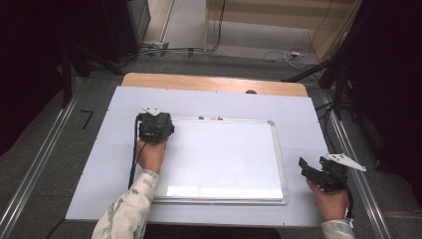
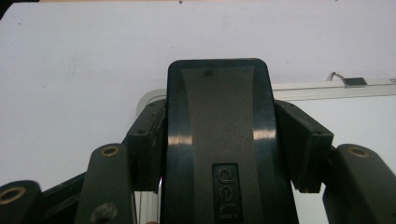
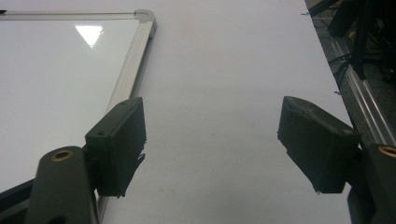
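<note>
A whiteboard [image 1: 224, 159] with a silver frame lies flat on the pale table cover. My left gripper [image 1: 155, 127] hangs over the board's far left corner, shut on a black board eraser [image 2: 218, 140] marked "deli"; both pads press the eraser's sides. The board's top frame [image 2: 327, 88] runs off to the right behind it. My right gripper [image 1: 311, 169] rests on the cover just right of the board, open, with nothing between its fingers [image 3: 116, 144]. The board's far right corner [image 3: 144, 16] lies ahead of it on the left.
A pale sheet [image 1: 298, 119] covers a wooden table [image 1: 214, 82]. Metal rails [image 1: 35, 169] run along both sides on the floor. Cables [image 1: 283, 55] lie on the floor beyond the table. A small clip [image 2: 354, 81] sits on the board's top frame.
</note>
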`<control>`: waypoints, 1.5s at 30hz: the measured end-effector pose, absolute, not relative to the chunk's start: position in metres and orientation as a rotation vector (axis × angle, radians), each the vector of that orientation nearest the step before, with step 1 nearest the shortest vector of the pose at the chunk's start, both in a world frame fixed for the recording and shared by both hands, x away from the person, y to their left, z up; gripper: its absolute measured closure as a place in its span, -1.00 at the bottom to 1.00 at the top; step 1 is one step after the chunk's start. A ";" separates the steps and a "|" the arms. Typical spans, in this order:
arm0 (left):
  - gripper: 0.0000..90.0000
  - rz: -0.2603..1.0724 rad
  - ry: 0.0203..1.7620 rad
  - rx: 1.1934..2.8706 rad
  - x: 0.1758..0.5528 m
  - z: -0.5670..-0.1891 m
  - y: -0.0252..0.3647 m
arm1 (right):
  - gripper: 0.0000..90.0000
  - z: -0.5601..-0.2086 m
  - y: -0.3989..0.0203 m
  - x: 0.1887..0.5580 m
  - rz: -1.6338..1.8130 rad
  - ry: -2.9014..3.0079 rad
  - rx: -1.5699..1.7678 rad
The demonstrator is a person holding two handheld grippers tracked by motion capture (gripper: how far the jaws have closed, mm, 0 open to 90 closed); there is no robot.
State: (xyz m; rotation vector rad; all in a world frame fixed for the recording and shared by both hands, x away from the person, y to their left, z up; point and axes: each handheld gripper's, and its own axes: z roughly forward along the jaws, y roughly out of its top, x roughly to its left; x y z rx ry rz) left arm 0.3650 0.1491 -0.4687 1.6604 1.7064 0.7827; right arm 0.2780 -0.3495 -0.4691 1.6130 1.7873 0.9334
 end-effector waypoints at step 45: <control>-0.44 0.692 1.594 1.610 0.337 -0.468 0.156 | -0.50 -0.469 -0.350 0.277 0.925 1.788 1.612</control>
